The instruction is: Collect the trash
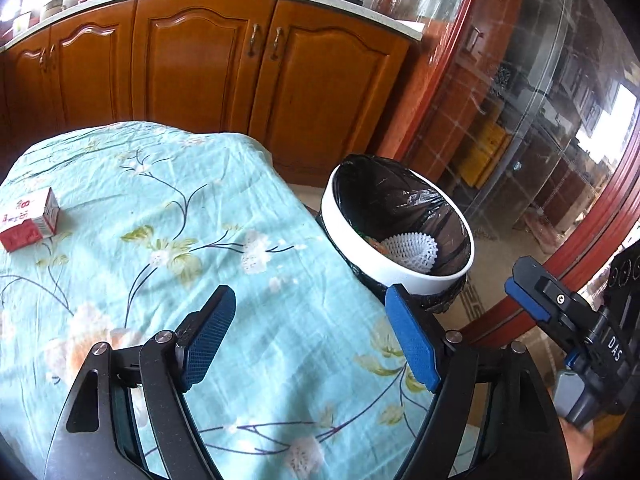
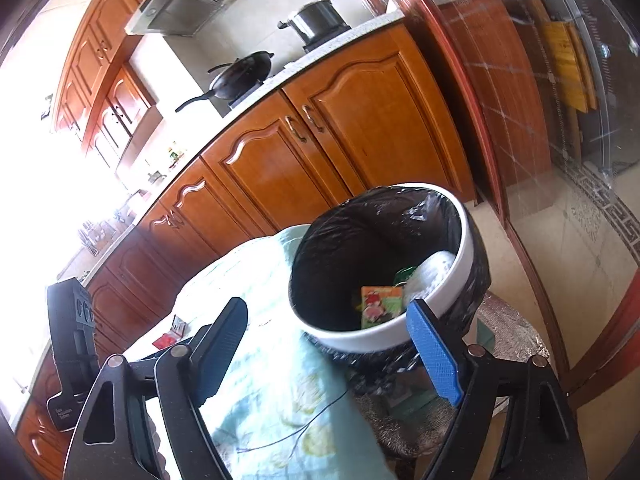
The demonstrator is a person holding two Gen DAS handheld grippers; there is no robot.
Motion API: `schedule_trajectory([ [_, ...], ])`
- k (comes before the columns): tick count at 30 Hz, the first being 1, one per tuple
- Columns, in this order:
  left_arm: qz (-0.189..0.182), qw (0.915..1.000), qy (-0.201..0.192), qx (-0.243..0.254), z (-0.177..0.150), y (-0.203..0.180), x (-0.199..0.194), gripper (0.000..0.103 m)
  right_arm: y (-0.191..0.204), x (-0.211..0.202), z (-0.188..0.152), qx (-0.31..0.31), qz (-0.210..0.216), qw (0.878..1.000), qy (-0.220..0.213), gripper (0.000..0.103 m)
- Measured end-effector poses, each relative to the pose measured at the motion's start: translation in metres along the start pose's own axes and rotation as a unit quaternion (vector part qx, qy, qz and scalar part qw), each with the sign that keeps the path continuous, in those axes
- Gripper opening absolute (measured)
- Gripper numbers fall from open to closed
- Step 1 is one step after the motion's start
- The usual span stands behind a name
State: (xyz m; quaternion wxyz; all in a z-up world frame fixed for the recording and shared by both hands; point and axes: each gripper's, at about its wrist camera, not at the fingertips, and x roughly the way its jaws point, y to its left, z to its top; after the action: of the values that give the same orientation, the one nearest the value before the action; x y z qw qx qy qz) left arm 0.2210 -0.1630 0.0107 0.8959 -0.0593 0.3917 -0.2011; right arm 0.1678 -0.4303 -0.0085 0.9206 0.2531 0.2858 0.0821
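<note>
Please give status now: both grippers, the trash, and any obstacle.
Left gripper open, empty; right gripper open, empty. Red-and-white cardboard box lies on floral tablecloth. White black-lined bin holds trash. No obstacle seen.

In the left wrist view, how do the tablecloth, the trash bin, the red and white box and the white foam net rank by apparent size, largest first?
1. tablecloth
2. trash bin
3. red and white box and white foam net: they look about alike, so I leave them unranked.

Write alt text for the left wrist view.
The open left gripper hovers empty over a floral turquoise tablecloth, where a red-and-white box lies at far left. A black-lined white trash bin beside the table holds white foam netting.
</note>
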Motion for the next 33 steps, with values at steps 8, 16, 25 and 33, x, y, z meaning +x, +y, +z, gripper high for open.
schedule_trajectory([
  [8, 0.014, 0.9989, -0.046, 0.003, -0.033, 0.013, -0.035, 0.088, 0.027, -0.018, -0.034, -0.031, -0.025, 0.999, -0.035, 0.096],
  [16, 0.032, 0.9950, -0.095, 0.007, -0.053, 0.017, -0.069, 0.092, 0.045, -0.034, -0.056, -0.064, -0.043, 0.996, -0.051, 0.096],
  [25, 0.081, 0.9846, -0.154, 0.015, -0.083, 0.018, -0.095, 0.103, 0.070, -0.059, -0.079, -0.146, -0.067, 0.979, -0.128, 0.103],
  [33, 0.110, 0.9832, -0.142, 0.030, -0.111, 0.018, -0.090, 0.103, 0.060, -0.052, -0.106, -0.139, -0.067, 0.982, -0.112, 0.103],
])
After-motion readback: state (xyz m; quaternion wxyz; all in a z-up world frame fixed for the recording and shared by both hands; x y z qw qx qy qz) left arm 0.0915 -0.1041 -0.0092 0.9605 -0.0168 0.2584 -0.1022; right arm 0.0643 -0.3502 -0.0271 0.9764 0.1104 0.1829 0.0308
